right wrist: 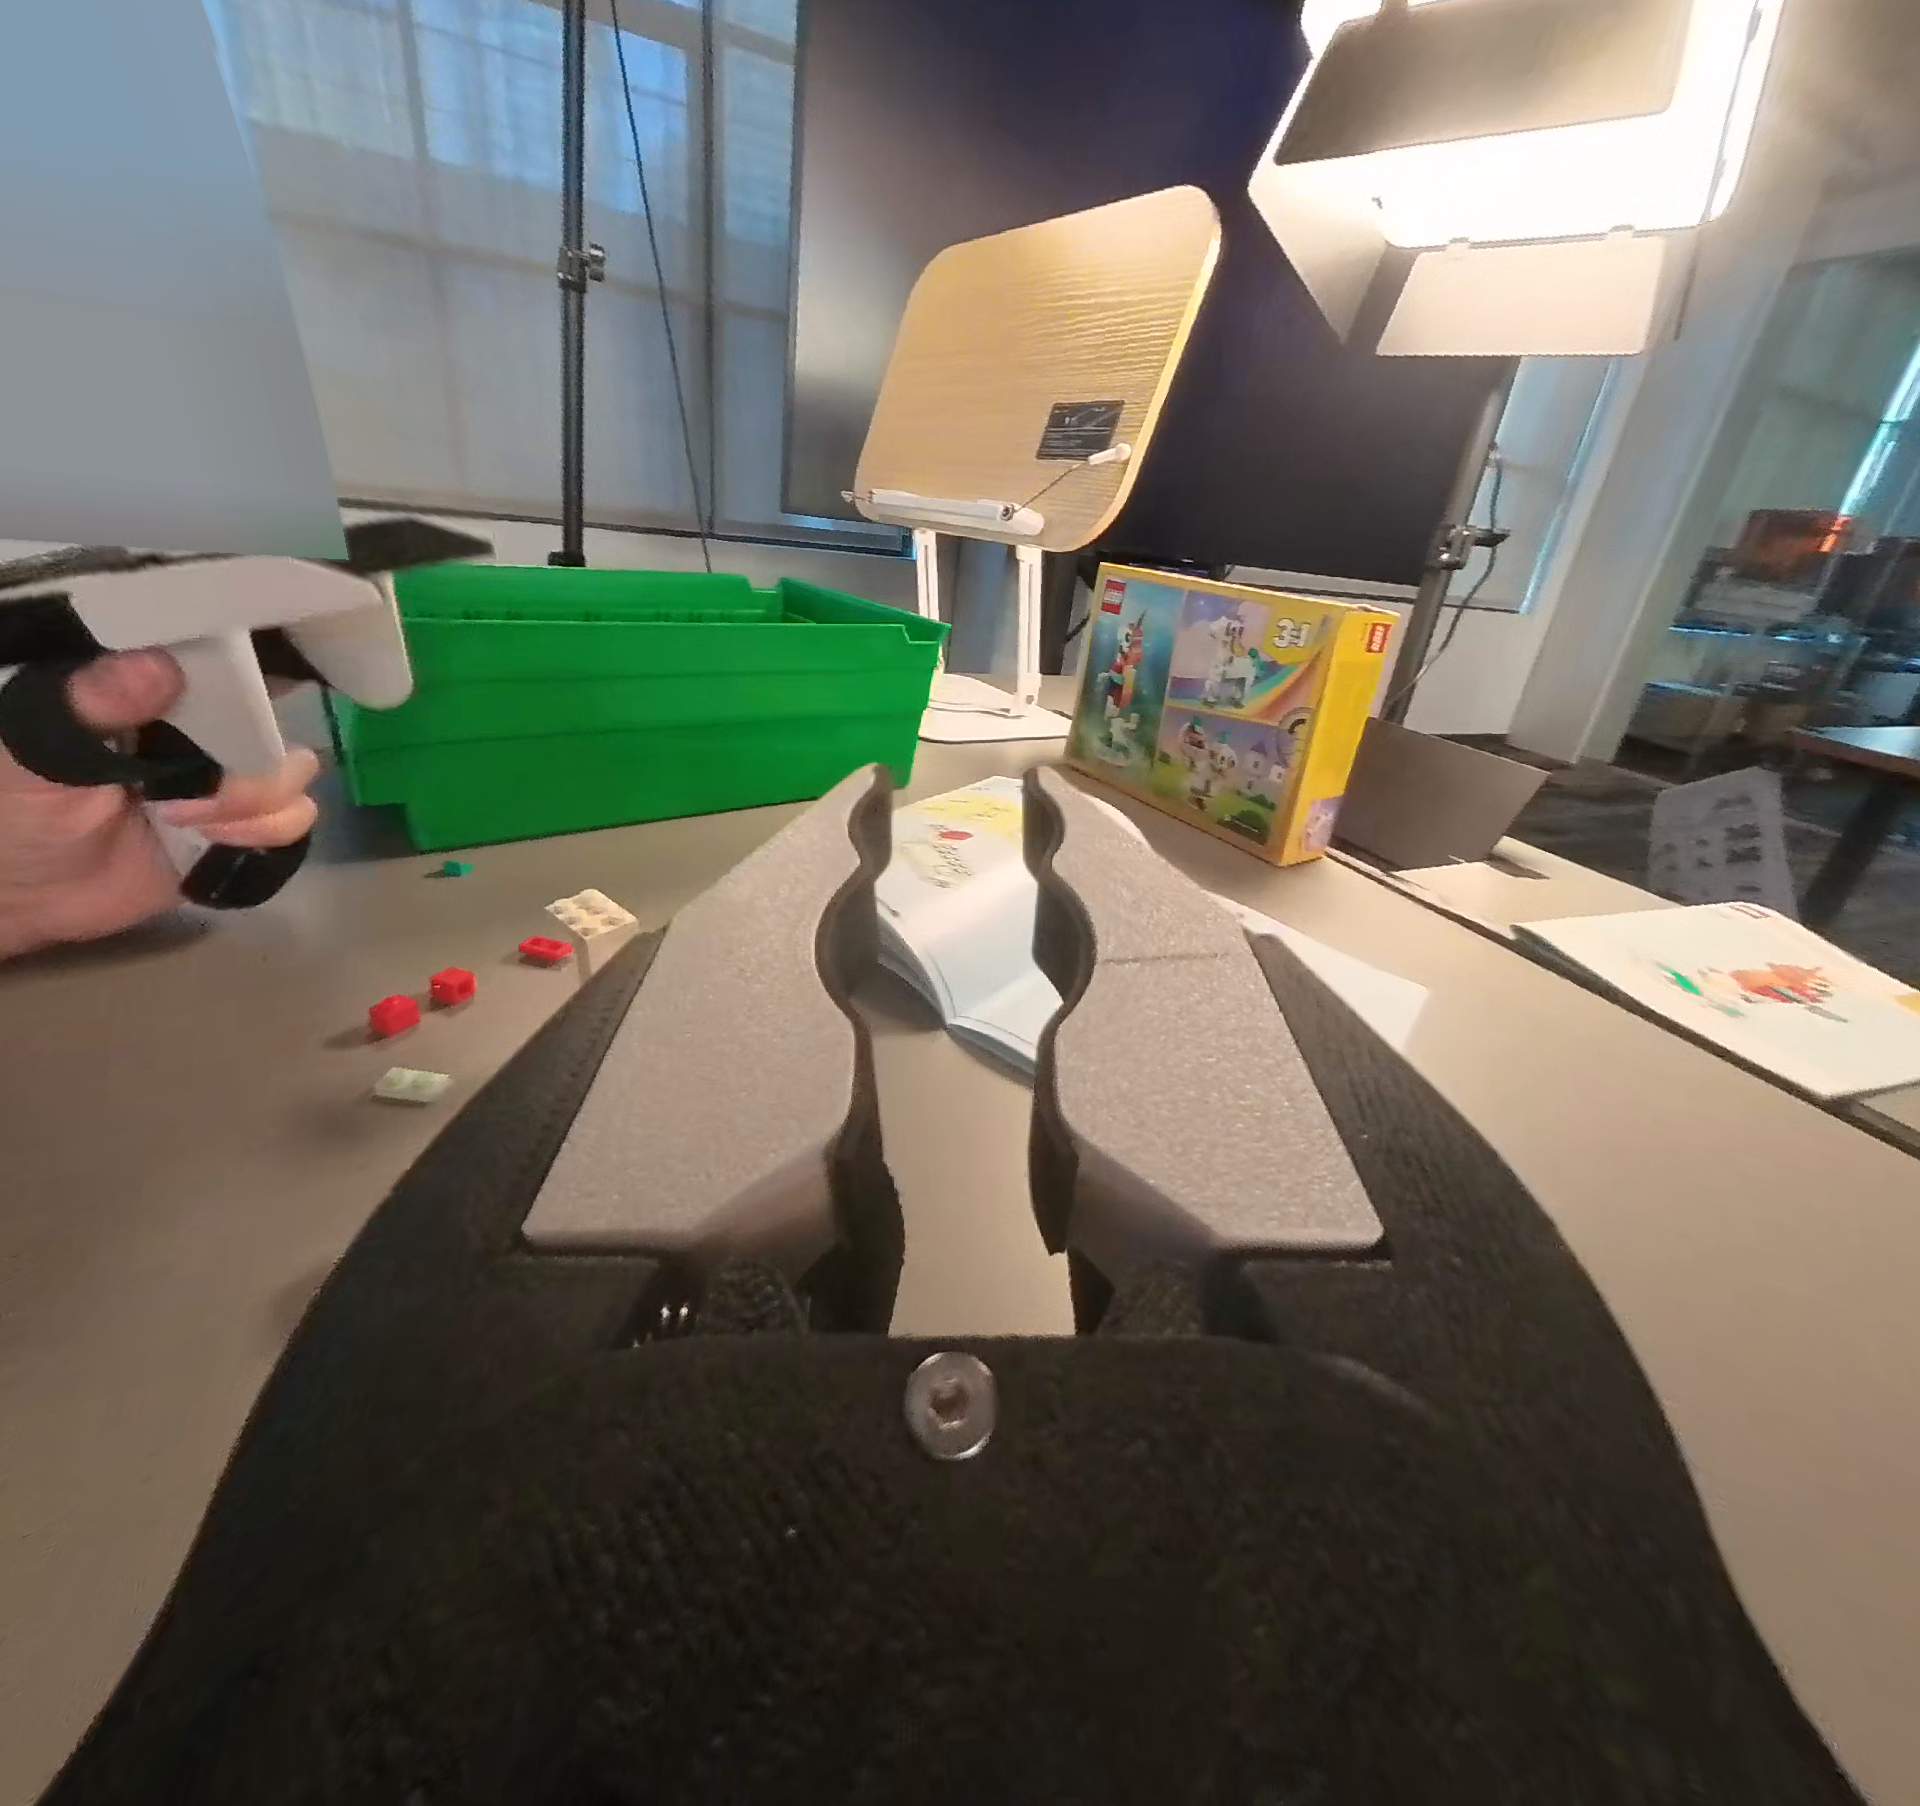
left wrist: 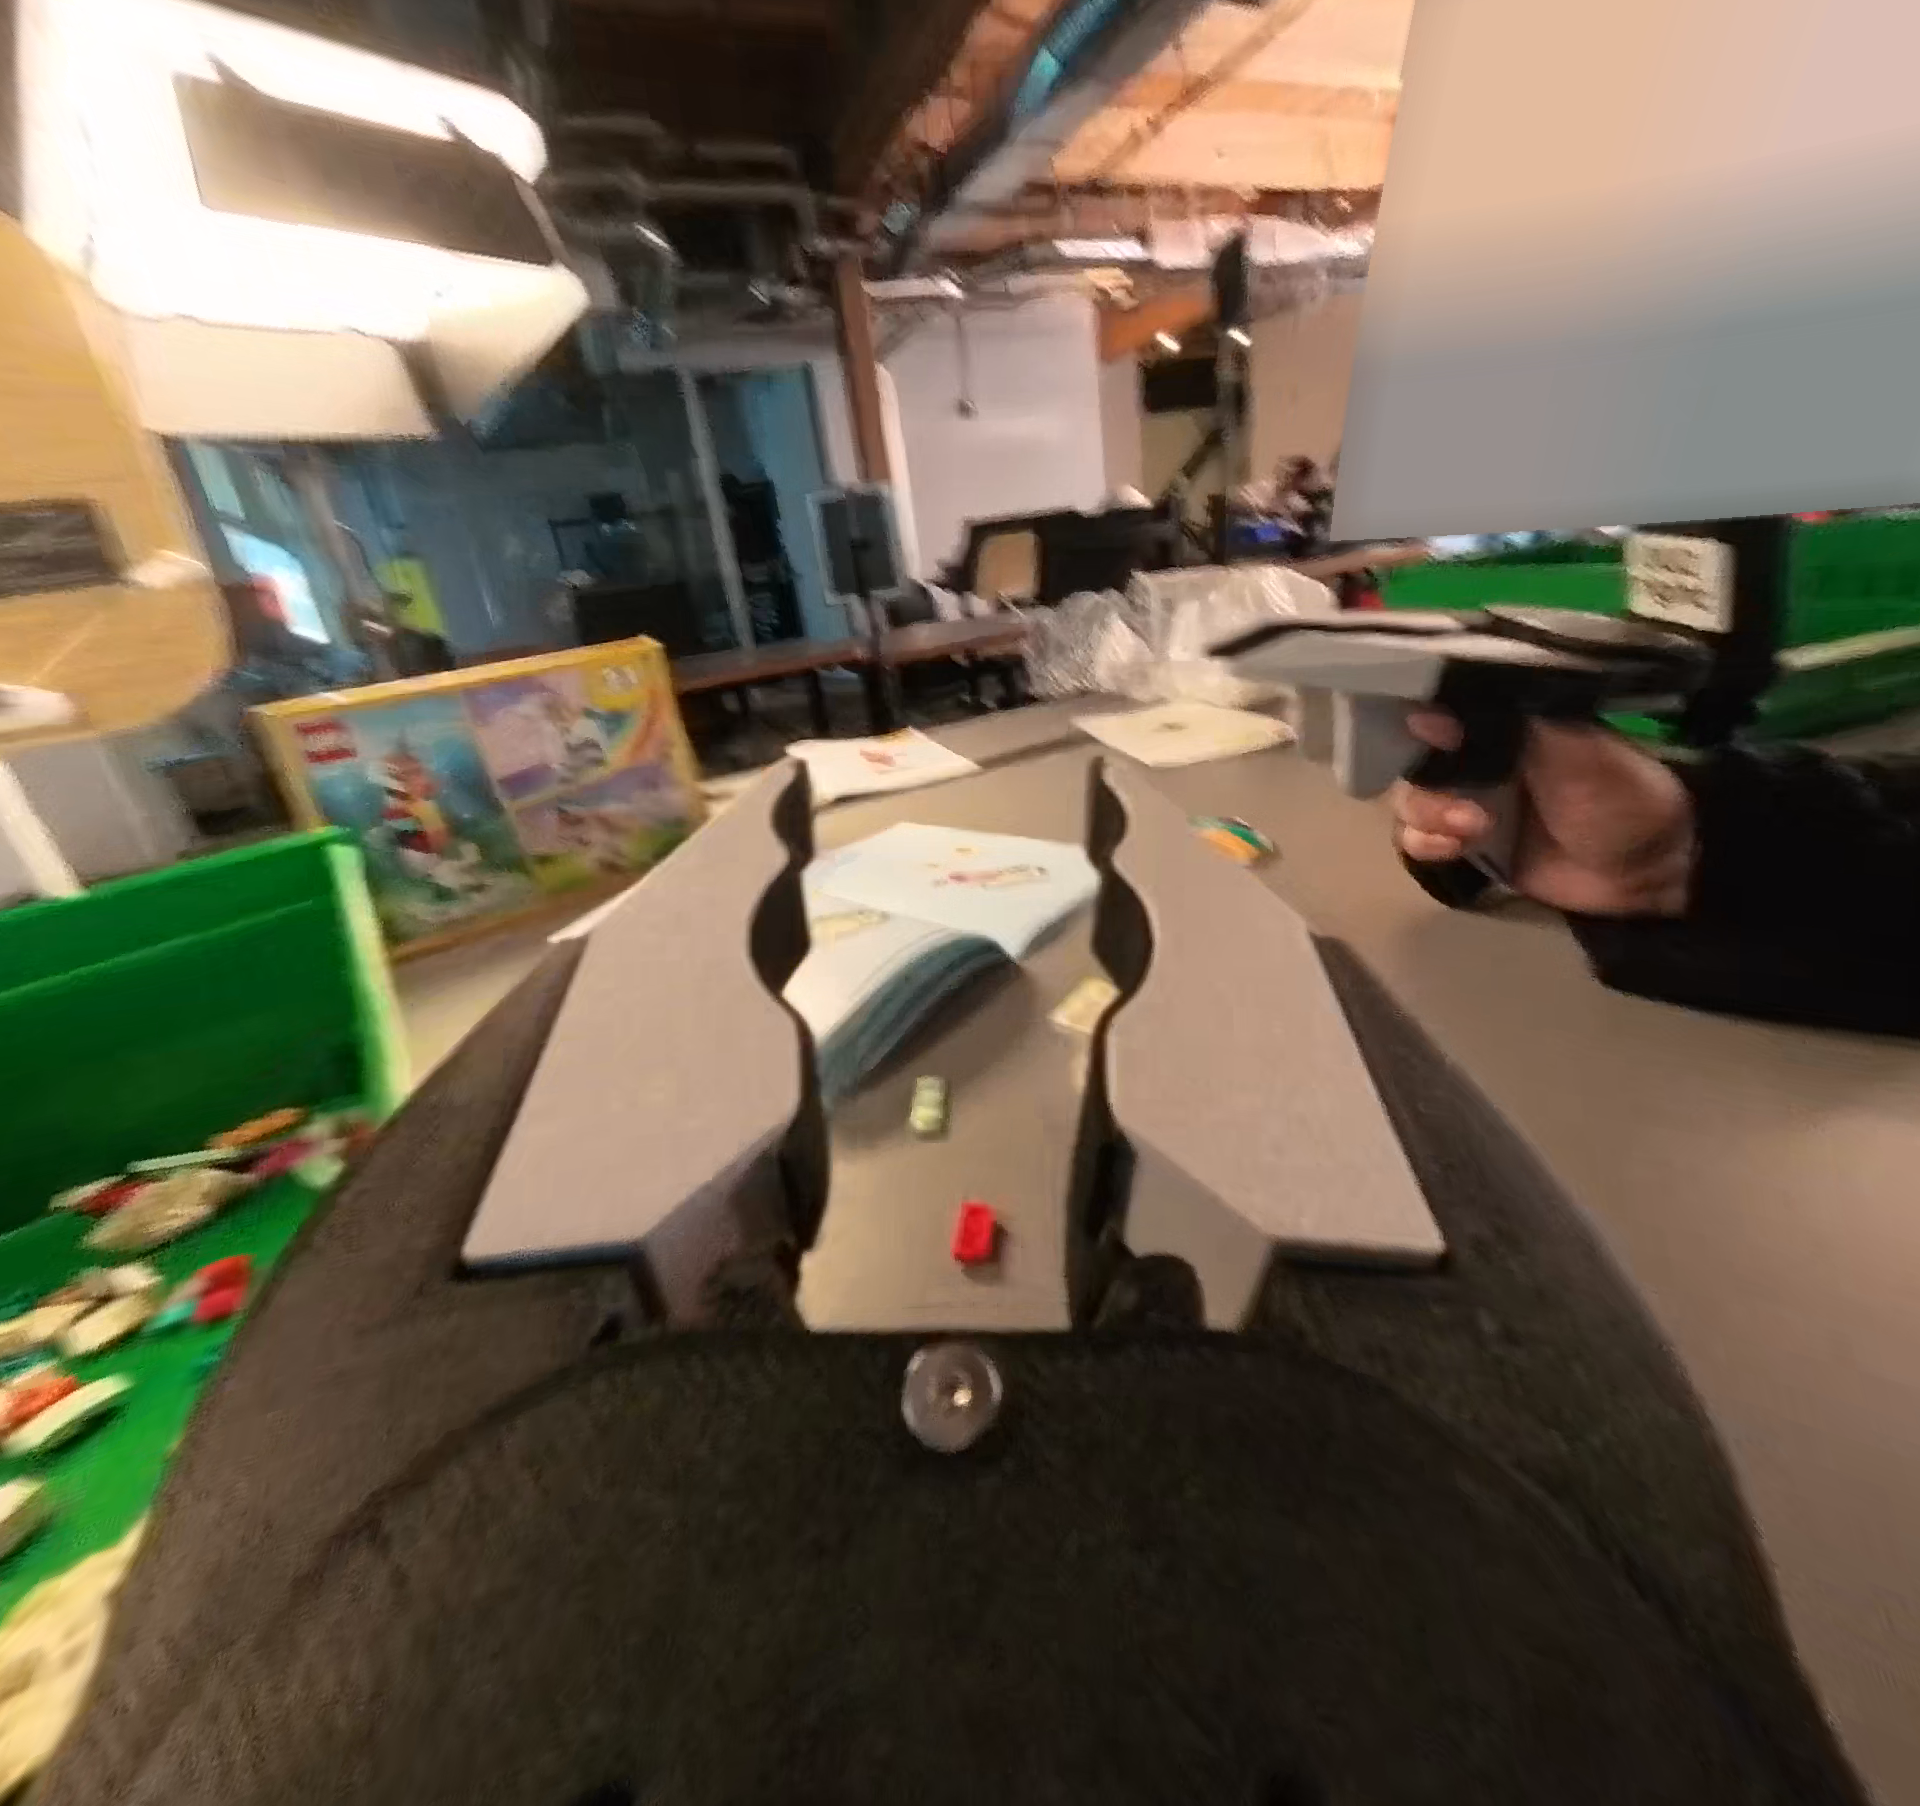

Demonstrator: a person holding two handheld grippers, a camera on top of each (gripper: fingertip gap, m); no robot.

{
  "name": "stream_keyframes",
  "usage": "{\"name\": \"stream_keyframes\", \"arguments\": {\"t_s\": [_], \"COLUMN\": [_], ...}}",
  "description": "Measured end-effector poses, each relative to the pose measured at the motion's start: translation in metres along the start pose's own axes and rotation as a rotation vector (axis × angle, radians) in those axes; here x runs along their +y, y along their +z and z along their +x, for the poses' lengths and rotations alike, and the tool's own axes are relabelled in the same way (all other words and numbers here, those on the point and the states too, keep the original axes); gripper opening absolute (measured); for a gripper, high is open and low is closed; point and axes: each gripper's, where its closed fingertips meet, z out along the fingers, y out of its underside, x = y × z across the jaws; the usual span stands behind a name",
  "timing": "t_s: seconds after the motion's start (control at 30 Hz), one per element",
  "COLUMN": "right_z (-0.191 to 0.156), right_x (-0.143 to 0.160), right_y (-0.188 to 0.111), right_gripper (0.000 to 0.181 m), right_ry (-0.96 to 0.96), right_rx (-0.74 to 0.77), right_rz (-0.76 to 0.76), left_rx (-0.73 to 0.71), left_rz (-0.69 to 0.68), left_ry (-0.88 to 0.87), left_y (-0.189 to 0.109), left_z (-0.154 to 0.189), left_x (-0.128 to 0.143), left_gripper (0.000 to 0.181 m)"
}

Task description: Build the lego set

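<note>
My left gripper [left wrist: 951,790] is open and empty, held low over the grey table [left wrist: 1455,1185]. Between its fingers lie a red brick [left wrist: 977,1231], a pale green piece [left wrist: 930,1102] and the open instruction booklet [left wrist: 935,925]. A cream brick [left wrist: 1081,1006] lies by the right finger. My right gripper [right wrist: 956,795] is open and empty, pointing at the same booklet [right wrist: 966,915]. To its left lie three red bricks [right wrist: 452,984], a cream brick [right wrist: 590,915], a pale green plate [right wrist: 412,1084] and a tiny green piece [right wrist: 457,867].
A green tray [left wrist: 156,977] with several loose pieces is on the left. Stacked green trays [right wrist: 644,696], the yellow set box [right wrist: 1226,707], a wooden book stand [right wrist: 1039,374] and a second booklet [right wrist: 1725,998] stand around. Each view shows the other hand-held gripper [left wrist: 1340,665] [right wrist: 343,634]. The gap from one gripper's tips to the other's is roughly 20 cm. About 12 cm separates my left fingertips from the pale green plate [right wrist: 412,1084].
</note>
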Motion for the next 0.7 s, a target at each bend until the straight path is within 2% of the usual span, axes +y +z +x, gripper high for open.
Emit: {"name": "stream_keyframes", "arguments": {"t_s": [0.03,0.07,0.17,0.4,0.6,0.7], "right_z": [0.000,0.000,-0.002,-0.014,-0.026,-0.038], "right_x": [0.000,-0.001,-0.003,-0.004,-0.003,0.000], "right_y": [-0.001,-0.001,-0.004,-0.005,-0.005,-0.006], "right_gripper": [0.023,0.023,0.023,0.023,0.023,0.023], "right_ry": [0.011,0.026,0.084,0.106,0.079,0.059], "right_rx": [-0.005,-0.011,-0.043,-0.120,-0.167,-0.231], "right_rz": [0.004,0.010,0.021,0.018,0.002,-0.025], "left_rx": [0.089,0.177,0.300,0.288,0.314,0.312], "left_rz": [-0.045,-0.094,-0.242,-0.527,-0.830,-0.906], "left_ry": [-0.031,-0.086,-0.197,0.007,0.047,0.082], "left_y": [0.002,0.004,0.004,-0.013,-0.022,-0.023], "left_z": [0.011,0.022,0.036,0.039,0.071,0.079], "left_x": [0.006,0.013,0.030,0.048,0.092,0.110], "left_gripper": [0.038,0.034,0.041,0.041,0.035,0.027]}}
